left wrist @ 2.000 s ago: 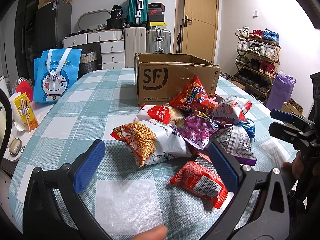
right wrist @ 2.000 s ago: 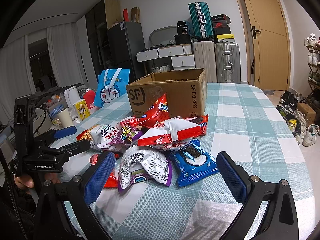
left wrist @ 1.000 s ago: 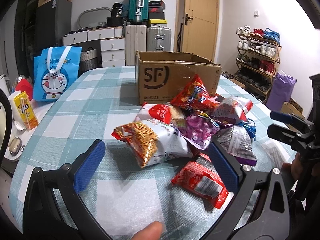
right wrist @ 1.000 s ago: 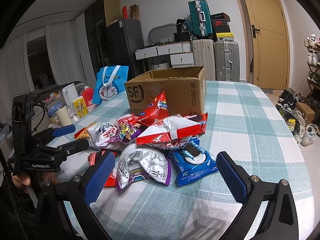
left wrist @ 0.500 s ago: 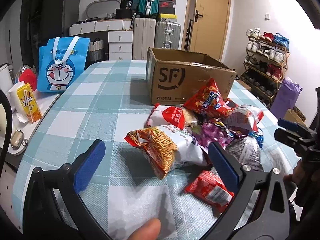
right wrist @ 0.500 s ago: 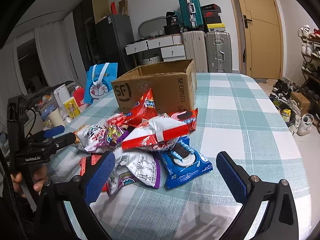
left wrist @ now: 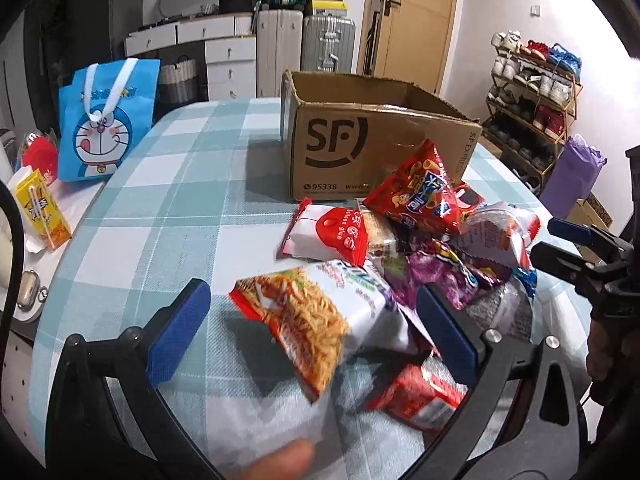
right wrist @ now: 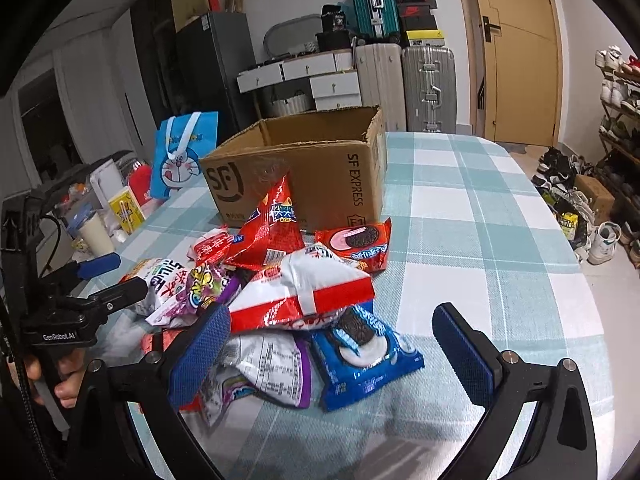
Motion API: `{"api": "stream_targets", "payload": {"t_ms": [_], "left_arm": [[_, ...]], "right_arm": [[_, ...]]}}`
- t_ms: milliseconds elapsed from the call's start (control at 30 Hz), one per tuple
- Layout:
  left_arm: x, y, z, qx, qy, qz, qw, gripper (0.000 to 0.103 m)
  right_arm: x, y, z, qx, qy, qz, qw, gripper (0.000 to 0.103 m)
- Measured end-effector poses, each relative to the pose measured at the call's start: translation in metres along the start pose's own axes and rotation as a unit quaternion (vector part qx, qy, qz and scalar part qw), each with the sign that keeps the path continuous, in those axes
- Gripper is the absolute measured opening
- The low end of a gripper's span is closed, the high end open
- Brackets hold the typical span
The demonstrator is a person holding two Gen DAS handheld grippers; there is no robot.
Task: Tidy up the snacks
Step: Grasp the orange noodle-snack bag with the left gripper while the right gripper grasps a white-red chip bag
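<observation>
On the checked bench, both tongs gape empty near the cardboard box; a careless grab may topple the heaped snacks

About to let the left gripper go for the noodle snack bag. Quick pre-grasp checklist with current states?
1. Left gripper open: ok, both pads wide apart.
2. Noodle snack bag framed between the pads: ok.
3. Bag free of neighbours: not ok, its far end lies against the purple bag.
4. Cardboard box open on top: ok; its contents cannot tell.
5. Right gripper out of the way: ok, open on the far side of the pile, above the blue Oreo pack.
</observation>
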State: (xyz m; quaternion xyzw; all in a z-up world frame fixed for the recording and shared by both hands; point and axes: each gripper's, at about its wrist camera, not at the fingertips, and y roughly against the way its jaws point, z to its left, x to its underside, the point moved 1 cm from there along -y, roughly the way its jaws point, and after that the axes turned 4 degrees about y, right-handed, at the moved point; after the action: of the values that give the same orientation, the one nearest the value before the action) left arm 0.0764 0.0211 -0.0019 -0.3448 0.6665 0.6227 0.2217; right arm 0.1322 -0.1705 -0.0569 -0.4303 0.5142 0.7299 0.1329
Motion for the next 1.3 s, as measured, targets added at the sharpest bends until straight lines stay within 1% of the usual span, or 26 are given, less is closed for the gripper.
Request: {"api": "stream_targets", "payload": {"t_ms": [100,167,300,367,433,467,533,600,667,700,733,767,800,867,967,1067,1300], "left_arm": [[-0.006,-0.009,0.000,0.002,0.002,0.016,0.9999,0.103],[-0.006,-0.013,0.001,0.004,0.000,0.025,0.9997,0.103],[0.001,-0.018,0.007,0.012,0.013,0.038,0.9991,0.103],[0.004,-0.022,0.011,0.021,0.024,0.047,0.9984,0.103],[0.005,-0.024,0.012,0.024,0.030,0.052,0.9979,0.103],[0.005,-0.024,0.013,0.024,0.031,0.051,0.9979,0.103],[0.006,-0.025,0.013,0.026,0.028,0.052,0.9979,0.102],[0.007,-0.026,0.013,0.034,0.031,0.057,0.9973,0.100],[0.008,-0.027,0.015,0.053,0.041,0.062,0.9958,0.091],[0.009,-0.028,0.016,0.062,0.047,0.064,0.9949,0.089],[0.009,-0.029,0.016,0.069,0.051,0.066,0.9941,0.084],[0.009,-0.030,0.016,0.076,0.054,0.068,0.9933,0.077],[0.010,-0.030,0.016,0.084,0.057,0.069,0.9925,0.074],[0.010,-0.030,0.014,0.084,0.055,0.068,0.9926,0.065],[0.010,-0.029,0.012,0.084,0.053,0.067,0.9928,0.057],[0.009,-0.026,0.011,0.079,0.041,0.062,0.9941,0.055],[0.006,-0.017,0.011,0.071,0.029,0.048,0.9959,0.054]], "right_arm": [[-0.006,-0.011,0.000,0.000,-0.001,0.014,1.000,0.103],[-0.009,-0.016,-0.001,-0.008,-0.007,0.024,1.000,0.103],[-0.019,-0.028,-0.001,-0.011,-0.017,0.039,0.999,0.103],[-0.023,-0.035,0.000,-0.010,-0.013,0.047,0.999,0.103],[-0.024,-0.044,0.001,0.002,-0.004,0.060,0.998,0.102],[-0.022,-0.048,0.001,-0.004,-0.005,0.067,0.998,0.102],[-0.020,-0.050,-0.001,-0.023,-0.014,0.073,0.997,0.096],[-0.018,-0.051,-0.002,-0.039,-0.022,0.073,0.996,0.089],[-0.017,-0.053,-0.003,-0.043,-0.021,0.074,0.996,0.087],[-0.016,-0.053,-0.003,-0.050,-0.023,0.073,0.996,0.084],[-0.016,-0.053,-0.003,-0.056,-0.026,0.074,0.995,0.082],[-0.015,-0.053,-0.003,-0.062,-0.029,0.074,0.995,0.078],[-0.015,-0.053,-0.003,-0.064,-0.030,0.074,0.995,0.076],[-0.015,-0.051,-0.003,-0.067,-0.030,0.073,0.995,0.070],[-0.015,-0.048,-0.005,-0.070,-0.032,0.072,0.994,0.062],[-0.015,-0.044,-0.006,-0.070,-0.032,0.070,0.995,0.054],[-0.017,-0.035,-0.010,-0.073,-0.029,0.064,0.995,0.049]]}}
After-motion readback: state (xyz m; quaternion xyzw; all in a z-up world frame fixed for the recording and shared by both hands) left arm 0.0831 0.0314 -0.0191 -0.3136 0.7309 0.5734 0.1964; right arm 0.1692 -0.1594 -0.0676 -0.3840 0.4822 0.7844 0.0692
